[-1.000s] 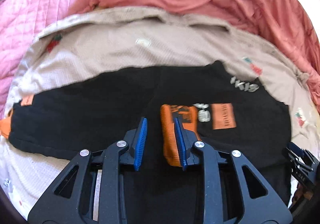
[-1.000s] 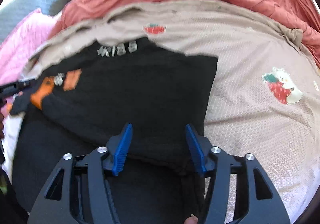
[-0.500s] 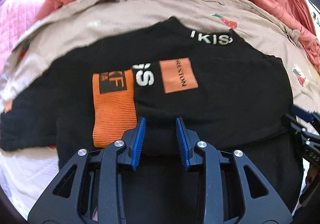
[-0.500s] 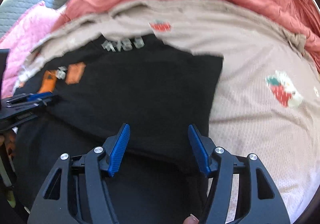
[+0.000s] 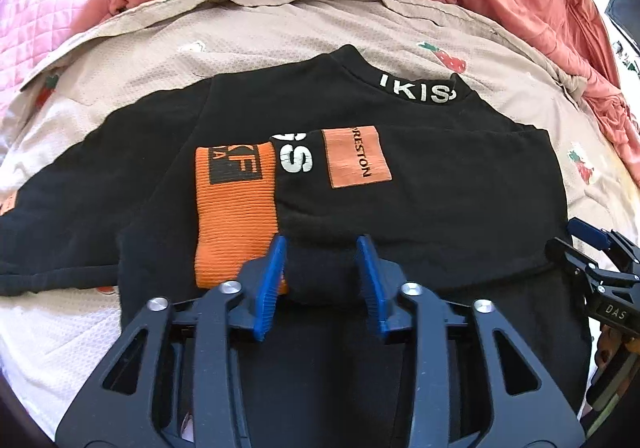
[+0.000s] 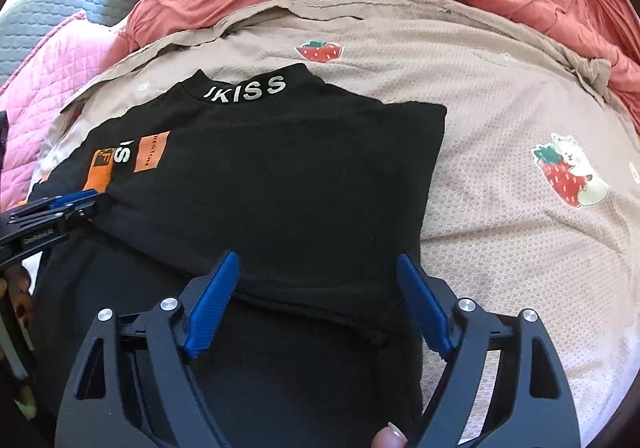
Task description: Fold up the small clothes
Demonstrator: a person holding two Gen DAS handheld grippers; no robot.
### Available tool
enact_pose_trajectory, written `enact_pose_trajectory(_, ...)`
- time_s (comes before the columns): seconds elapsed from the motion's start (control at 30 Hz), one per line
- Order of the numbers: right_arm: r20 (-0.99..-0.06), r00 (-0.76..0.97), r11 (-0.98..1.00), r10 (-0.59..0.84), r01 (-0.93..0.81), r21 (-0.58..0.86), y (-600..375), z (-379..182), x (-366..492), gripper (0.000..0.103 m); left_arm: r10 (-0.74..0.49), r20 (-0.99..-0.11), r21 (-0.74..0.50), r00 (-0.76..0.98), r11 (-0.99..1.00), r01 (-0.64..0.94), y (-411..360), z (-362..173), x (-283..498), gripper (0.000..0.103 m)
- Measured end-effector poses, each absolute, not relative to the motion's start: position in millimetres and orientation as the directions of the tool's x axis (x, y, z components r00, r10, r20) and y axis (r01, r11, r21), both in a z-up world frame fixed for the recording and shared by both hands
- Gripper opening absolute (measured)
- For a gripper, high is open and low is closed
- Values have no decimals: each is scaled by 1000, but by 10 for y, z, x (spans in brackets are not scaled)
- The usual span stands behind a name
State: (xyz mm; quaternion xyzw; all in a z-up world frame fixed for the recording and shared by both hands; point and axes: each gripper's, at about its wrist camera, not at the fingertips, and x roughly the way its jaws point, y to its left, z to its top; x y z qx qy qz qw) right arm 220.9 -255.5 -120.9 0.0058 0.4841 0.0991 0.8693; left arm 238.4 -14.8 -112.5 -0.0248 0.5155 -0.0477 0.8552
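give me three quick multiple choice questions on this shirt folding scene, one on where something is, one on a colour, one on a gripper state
1. Where does the black long-sleeved shirt lie?
A. on the beige strawberry-print sheet
B. on a wooden floor
C. in a basket

2. What colour is the ribbed cuff of the folded-in sleeve?
A. green
B. orange
C. white

3. How is the right gripper?
A. shut on the collar
B. out of view
C. open above the shirt's folded edge

Answers: 1 A, beige sheet shows all round the shirt. 2 B, the cuff beside the left gripper is orange. 3 C, its blue pads stand wide apart.
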Motion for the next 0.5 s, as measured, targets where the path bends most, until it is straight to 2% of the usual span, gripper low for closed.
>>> enact_pose_trajectory(0.03,-841,513,981,173,-165,101,-2558,-1204,2210,80,-99,-880,-86,464,995,51,-145,-1115,2385,47)
enact_pose_trajectory(0.27,-812,553,980,187,-164,115,-2567,-1087,2181,86,-89,-876,-83,474,996,34,-87,-990,2305,48)
enact_pose_trajectory(0.5,-771,600,974,213,-187,124,-2509,-928,2109,95,-97,-857,-91,505,995,37,-58,-771,2193,69)
